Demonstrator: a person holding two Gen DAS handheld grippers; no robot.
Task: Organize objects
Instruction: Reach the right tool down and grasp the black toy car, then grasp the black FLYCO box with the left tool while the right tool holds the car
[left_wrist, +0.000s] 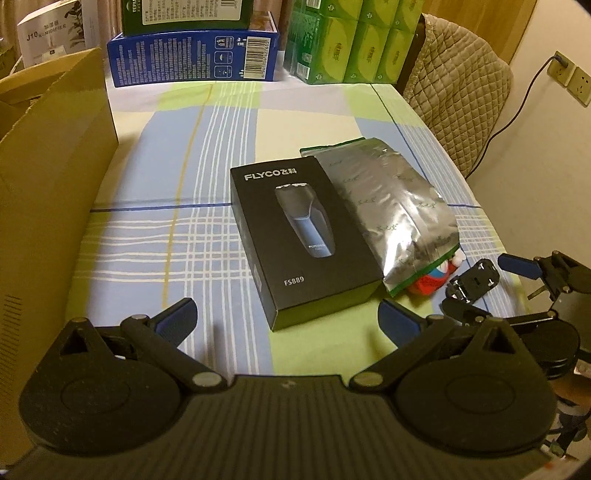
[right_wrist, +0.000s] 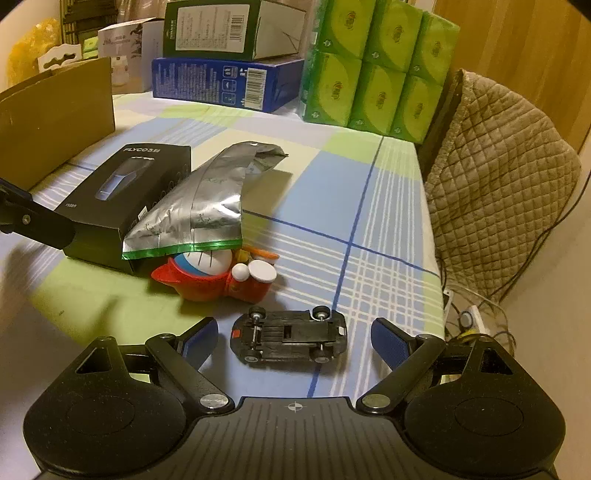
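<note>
On the bench (left_wrist: 155, 236), the black shaver box (left_wrist: 299, 240) is best taken across its short width, since the left tool (left_wrist: 288, 317), spread wide and empty, is lined up just before its near end; the cardboard carton (left_wrist: 55, 155) at the left looks the likely destination. The foil pouch (right_wrist: 195, 206) leans on that box and over the red toy figure (right_wrist: 218, 277). The overturned toy car (right_wrist: 290, 338) lies between the wide-spread, empty pads of the right tool (right_wrist: 291, 339), untouched, and should be closed on squarely across its length.
</note>
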